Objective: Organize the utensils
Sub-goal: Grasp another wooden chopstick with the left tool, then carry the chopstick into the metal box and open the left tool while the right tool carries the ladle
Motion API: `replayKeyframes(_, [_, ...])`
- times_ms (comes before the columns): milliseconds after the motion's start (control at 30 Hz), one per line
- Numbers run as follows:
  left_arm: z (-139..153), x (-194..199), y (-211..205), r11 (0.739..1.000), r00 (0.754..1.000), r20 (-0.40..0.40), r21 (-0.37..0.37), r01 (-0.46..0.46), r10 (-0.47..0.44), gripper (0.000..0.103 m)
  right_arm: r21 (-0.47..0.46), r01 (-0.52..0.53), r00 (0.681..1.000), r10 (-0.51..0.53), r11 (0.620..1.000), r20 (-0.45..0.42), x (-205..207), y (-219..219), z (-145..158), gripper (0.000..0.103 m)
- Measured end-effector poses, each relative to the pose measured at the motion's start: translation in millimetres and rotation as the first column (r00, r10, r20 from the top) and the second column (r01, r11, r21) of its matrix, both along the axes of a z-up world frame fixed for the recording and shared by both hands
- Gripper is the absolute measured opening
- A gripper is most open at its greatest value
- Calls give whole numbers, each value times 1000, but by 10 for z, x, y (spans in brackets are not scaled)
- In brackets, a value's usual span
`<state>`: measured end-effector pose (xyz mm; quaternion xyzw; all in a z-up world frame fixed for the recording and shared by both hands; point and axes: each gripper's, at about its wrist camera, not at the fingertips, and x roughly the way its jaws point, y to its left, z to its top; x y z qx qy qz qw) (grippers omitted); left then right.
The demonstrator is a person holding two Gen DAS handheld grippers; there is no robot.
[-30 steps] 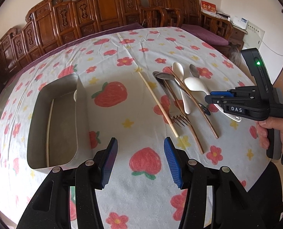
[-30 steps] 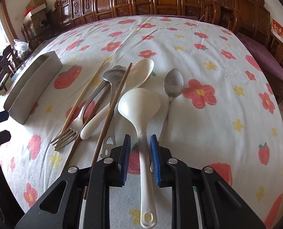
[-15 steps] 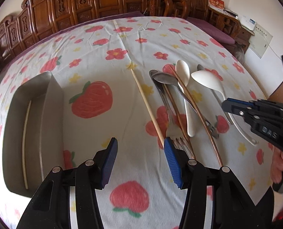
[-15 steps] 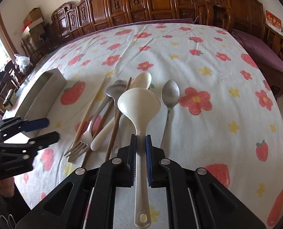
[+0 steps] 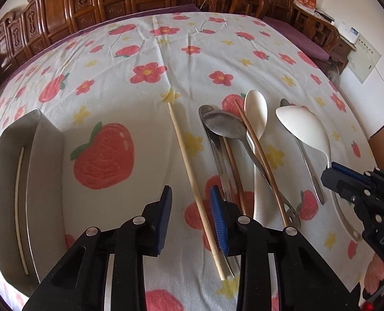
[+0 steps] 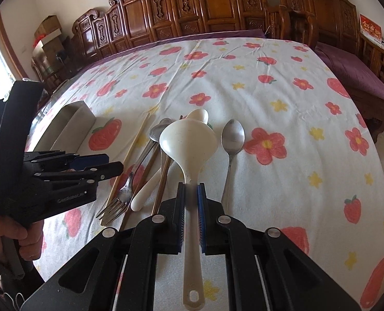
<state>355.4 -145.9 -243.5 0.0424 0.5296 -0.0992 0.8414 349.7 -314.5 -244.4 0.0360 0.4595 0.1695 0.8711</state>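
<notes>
My right gripper (image 6: 191,189) is shut on the handle of a white ladle (image 6: 188,142) and holds it lifted above the tablecloth; the ladle also shows in the left wrist view (image 5: 304,129). My left gripper (image 5: 192,202) is open, with its fingers on either side of a pale wooden chopstick (image 5: 194,184) that lies on the cloth. To the right of it lie a metal spoon (image 5: 225,125), a fork (image 6: 119,197), a brown chopstick (image 5: 260,155), a white spoon (image 5: 256,119) and a small metal spoon (image 6: 232,140).
A metal tray (image 5: 45,160) stands at the left with one pale chopstick (image 5: 18,202) in it; it also shows in the right wrist view (image 6: 70,124). Carved wooden chairs (image 6: 217,5) ring the far side of the table. The table edge runs along the right.
My right gripper closed on the ladle handle and lifted it. My left gripper moved right and down from near the tray until it straddled the pale chopstick.
</notes>
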Motion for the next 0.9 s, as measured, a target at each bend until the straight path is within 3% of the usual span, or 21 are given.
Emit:
replayKeyframes(367, [-97, 96, -2, 998, 998, -36, 24, -51, 52, 27, 9, 8, 1000, -8, 1000, -1, 2, -25, 13, 11])
replayKeyframes(500, [-92, 92, -7, 998, 998, -45, 45, -45, 47, 5, 8, 6, 1000, -6, 1000, -3, 9, -27, 16, 11])
replayKeyframes(633, [-67, 75, 30, 998, 997, -56, 40, -49, 52, 4, 9, 0, 1000, 0, 1000, 3, 4, -8, 42, 11])
replayKeyframes(900, [186, -11, 124, 998, 999, 17, 55, -33, 33, 4, 25, -21, 999, 20, 999, 34, -33, 75, 200, 11])
